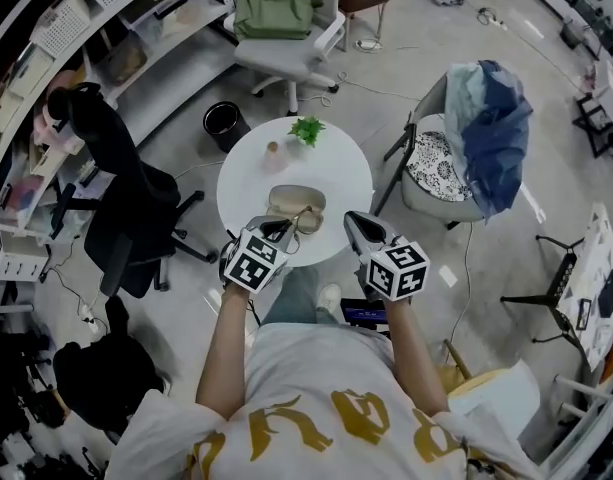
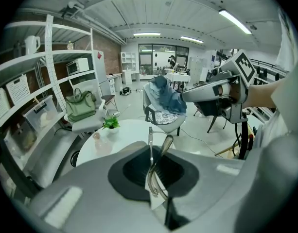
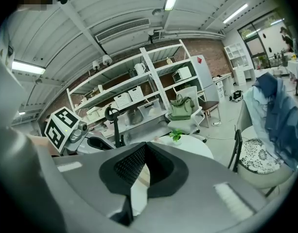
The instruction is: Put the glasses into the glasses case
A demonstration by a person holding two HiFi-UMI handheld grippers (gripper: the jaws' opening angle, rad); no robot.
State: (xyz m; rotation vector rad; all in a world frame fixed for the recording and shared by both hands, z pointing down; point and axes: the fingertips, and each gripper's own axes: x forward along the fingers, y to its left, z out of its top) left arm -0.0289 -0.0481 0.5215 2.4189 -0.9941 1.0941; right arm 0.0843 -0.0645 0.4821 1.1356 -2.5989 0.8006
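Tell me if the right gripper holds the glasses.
No, the glasses sit clamped in the left gripper; the right gripper holds nothing.

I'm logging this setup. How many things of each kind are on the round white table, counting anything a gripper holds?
Glasses case: 1
Potted plant: 1
Small pink container: 1
Glasses, held in the left gripper: 1
Total: 4

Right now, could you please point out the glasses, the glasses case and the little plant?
glasses (image 2: 150, 147), left gripper view, upright temple arm.
glasses case (image 1: 296, 199), head view, its beige top.
plant (image 1: 307, 129), head view, its green leaves.
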